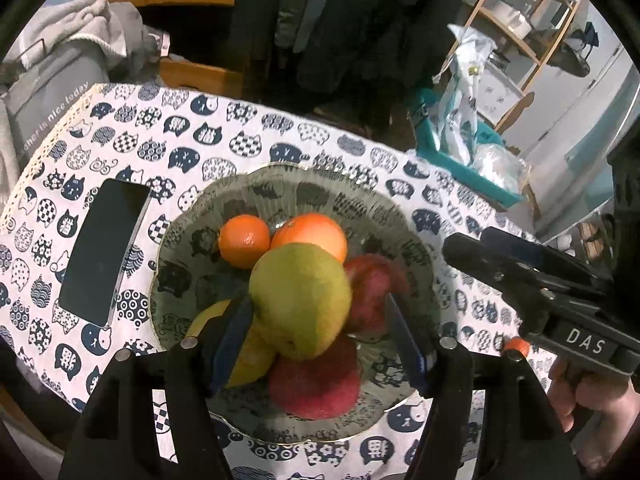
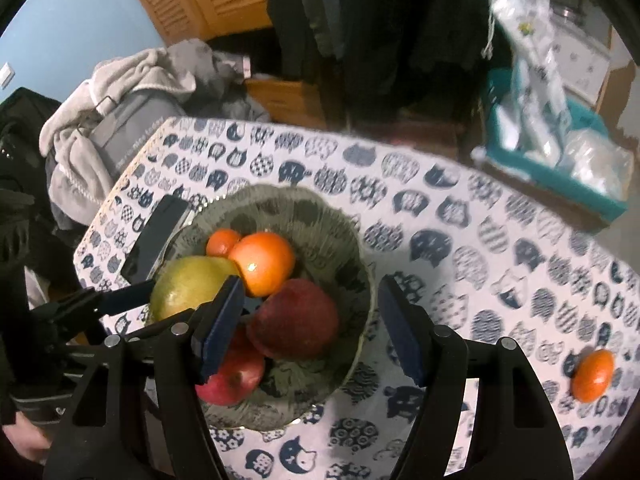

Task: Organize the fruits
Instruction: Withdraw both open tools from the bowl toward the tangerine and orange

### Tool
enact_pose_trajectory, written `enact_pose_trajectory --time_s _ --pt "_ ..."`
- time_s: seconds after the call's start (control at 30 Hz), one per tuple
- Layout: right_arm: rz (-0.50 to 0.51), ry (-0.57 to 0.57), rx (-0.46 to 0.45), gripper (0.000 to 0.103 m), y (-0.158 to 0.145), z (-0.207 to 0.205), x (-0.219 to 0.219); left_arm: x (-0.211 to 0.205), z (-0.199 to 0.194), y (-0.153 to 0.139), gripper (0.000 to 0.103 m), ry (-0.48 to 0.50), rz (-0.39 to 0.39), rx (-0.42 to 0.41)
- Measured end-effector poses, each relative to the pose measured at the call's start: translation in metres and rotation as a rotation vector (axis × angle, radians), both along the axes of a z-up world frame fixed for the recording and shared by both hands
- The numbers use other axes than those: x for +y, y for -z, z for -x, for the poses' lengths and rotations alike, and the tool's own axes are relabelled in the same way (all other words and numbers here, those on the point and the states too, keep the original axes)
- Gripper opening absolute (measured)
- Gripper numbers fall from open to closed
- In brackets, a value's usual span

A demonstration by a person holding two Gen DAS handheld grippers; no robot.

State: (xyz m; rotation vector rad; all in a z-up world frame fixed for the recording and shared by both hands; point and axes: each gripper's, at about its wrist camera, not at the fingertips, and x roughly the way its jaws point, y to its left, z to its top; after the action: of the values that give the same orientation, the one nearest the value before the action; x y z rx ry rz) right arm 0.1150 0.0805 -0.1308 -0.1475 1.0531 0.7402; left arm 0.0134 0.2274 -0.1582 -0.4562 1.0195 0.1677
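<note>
The left gripper (image 1: 320, 320) holds the green pear (image 1: 300, 300) over the glass bowl (image 1: 416, 248), while the right gripper (image 2: 312, 328), jaws apart and empty, is nearer the lone tangerine (image 2: 593, 375) on the tablecloth (image 2: 460, 220) to its right.

There is one glass bowl (image 1: 416, 264) right under the left gripper (image 1: 320, 344), and in it are two oranges, one big (image 1: 316, 232) and one small (image 1: 244, 240), two red apples (image 2: 292, 316) (image 2: 236, 376), one green pear (image 1: 300, 300) and one yellow fruit (image 1: 248, 356). One more small orange (image 2: 594, 374) lies on the cloth, far to the right of the right gripper (image 2: 312, 332). One black phone (image 1: 104, 252) lies left of the bowl.
</note>
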Motion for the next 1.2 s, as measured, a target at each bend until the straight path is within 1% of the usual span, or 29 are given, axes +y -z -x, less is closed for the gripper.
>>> enact_pose_trajectory --time_s 0.1,0.23,0.43,0.5,0.7,0.8,0.97,1.07,1.2 --pt "-0.007 0.013 -0.038 0.07 -0.015 0.003 -0.007 -0.005 0.001 -0.014 0.069 0.011 0.0 -0.037" --pt "-0.015 0.029 -0.094 0.07 -0.036 0.007 -0.018 -0.02 0.002 -0.035 0.07 0.046 -0.042 -0.083" --pt "-0.034 0.061 -0.168 0.071 -0.066 0.014 -0.039 -0.046 0.003 -0.057 0.071 0.11 -0.081 -0.126" --pt "-0.045 0.073 -0.188 0.072 -0.076 0.016 -0.047 -0.054 0.002 -0.064 0.073 0.127 -0.084 -0.142" --pt "-0.053 0.105 -0.262 0.073 -0.102 0.023 -0.073 -0.074 0.002 -0.085 0.074 0.16 -0.109 -0.189" --pt "-0.054 0.119 -0.29 0.074 -0.112 0.028 -0.085 -0.083 0.002 -0.093 0.078 0.175 -0.11 -0.209" --pt "-0.066 0.139 -0.317 0.076 -0.126 0.034 -0.106 -0.098 0.002 -0.103 0.078 0.205 -0.113 -0.228" --pt "-0.068 0.149 -0.329 0.078 -0.13 0.037 -0.117 -0.108 0.001 -0.108 0.081 0.221 -0.117 -0.238" --pt "-0.068 0.173 -0.345 0.079 -0.135 0.038 -0.135 -0.121 -0.003 -0.111 0.081 0.242 -0.124 -0.242"
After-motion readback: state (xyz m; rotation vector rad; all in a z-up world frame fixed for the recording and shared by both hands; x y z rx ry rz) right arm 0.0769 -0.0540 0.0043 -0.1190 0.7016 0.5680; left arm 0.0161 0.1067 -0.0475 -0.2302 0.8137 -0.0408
